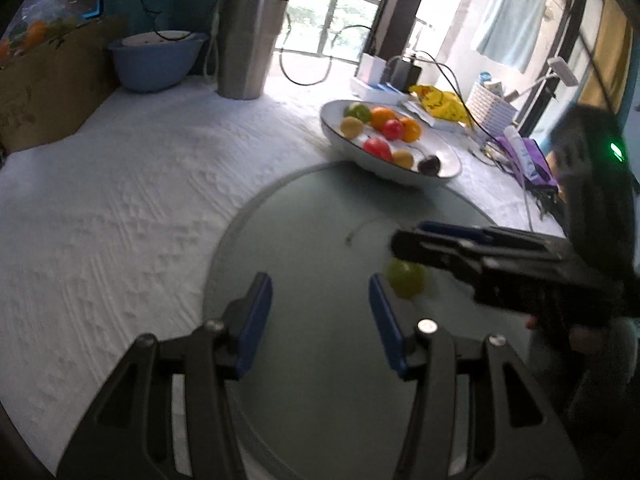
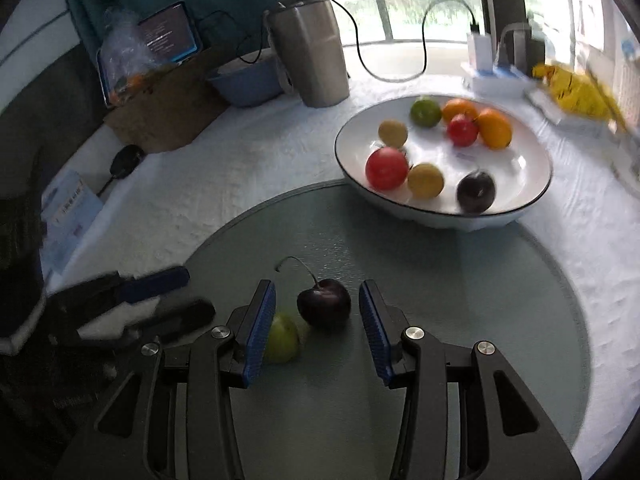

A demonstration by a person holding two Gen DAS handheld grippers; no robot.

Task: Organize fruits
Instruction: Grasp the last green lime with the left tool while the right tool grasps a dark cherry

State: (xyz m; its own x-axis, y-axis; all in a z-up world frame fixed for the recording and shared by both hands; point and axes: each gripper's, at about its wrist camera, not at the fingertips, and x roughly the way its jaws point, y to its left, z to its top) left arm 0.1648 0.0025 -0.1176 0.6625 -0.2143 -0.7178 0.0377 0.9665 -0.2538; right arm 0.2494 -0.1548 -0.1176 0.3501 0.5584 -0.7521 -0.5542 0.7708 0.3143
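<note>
A dark cherry (image 2: 325, 307) with a long stem lies on the round glass mat (image 2: 440, 320), between the open fingers of my right gripper (image 2: 318, 314). A small green fruit (image 2: 285, 338) lies just left of it, beside the left finger; it also shows in the left wrist view (image 1: 406, 279). A white bowl (image 2: 520, 152) behind the mat holds several fruits: red, orange, yellow, green and a dark plum (image 2: 476, 191). My left gripper (image 1: 320, 312) is open and empty over the mat, left of the green fruit. The right gripper (image 1: 404, 246) crosses the left wrist view from the right.
A steel tumbler (image 2: 310, 52), a blue bowl (image 2: 244, 80), a cardboard box (image 2: 168, 108) with a phone and a bag, cables, a yellow packet (image 2: 576, 88) and small boxes stand along the back of the white tablecloth. The left gripper (image 2: 176, 292) sits at the mat's left edge.
</note>
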